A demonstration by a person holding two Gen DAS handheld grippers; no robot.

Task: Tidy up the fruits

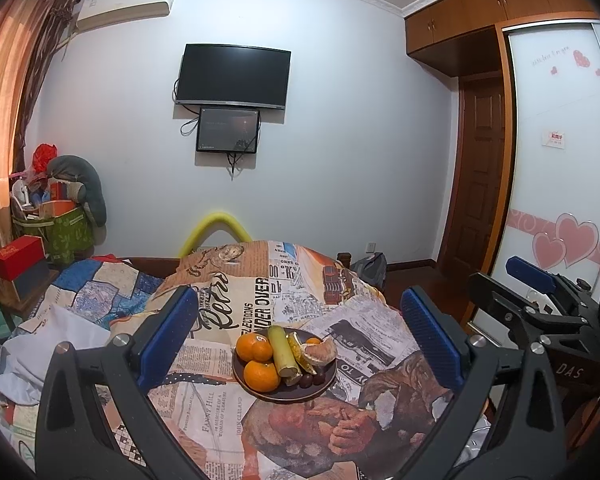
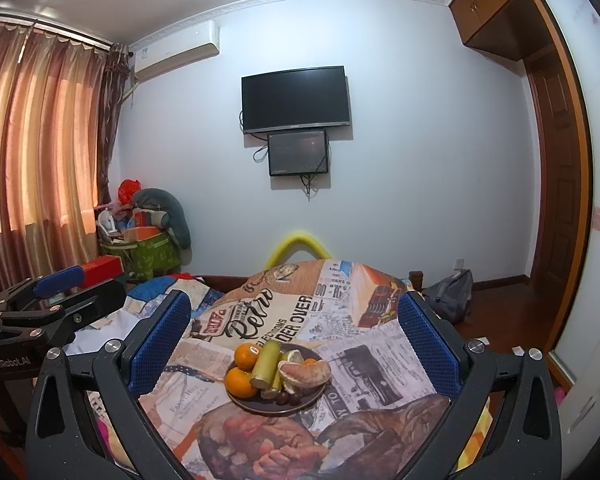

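Note:
A dark plate (image 1: 320, 388) (image 2: 256, 406) sits on a newspaper-print cloth. It holds two oranges (image 1: 254, 347) (image 2: 247, 356), a green sugarcane stick (image 1: 282, 349) (image 2: 266, 364), a peeled orange (image 1: 320, 351) (image 2: 305, 373), a yellow peel piece (image 1: 300, 354) and dark grapes (image 1: 312, 379) (image 2: 289, 399). My left gripper (image 1: 298, 332) is open and empty, above and short of the plate. My right gripper (image 2: 294, 340) is open and empty, likewise short of the plate. The right gripper also shows at the right of the left wrist view (image 1: 536, 292); the left gripper shows at the left of the right wrist view (image 2: 48, 300).
The cloth (image 1: 228, 304) covers a raised surface on a bed with a patchwork quilt (image 1: 96, 292). A wall TV (image 1: 233, 76), a green storage bag (image 1: 66, 234), a red box (image 1: 18, 258), a backpack (image 2: 450, 296) and a wardrobe (image 1: 560, 152) surround it.

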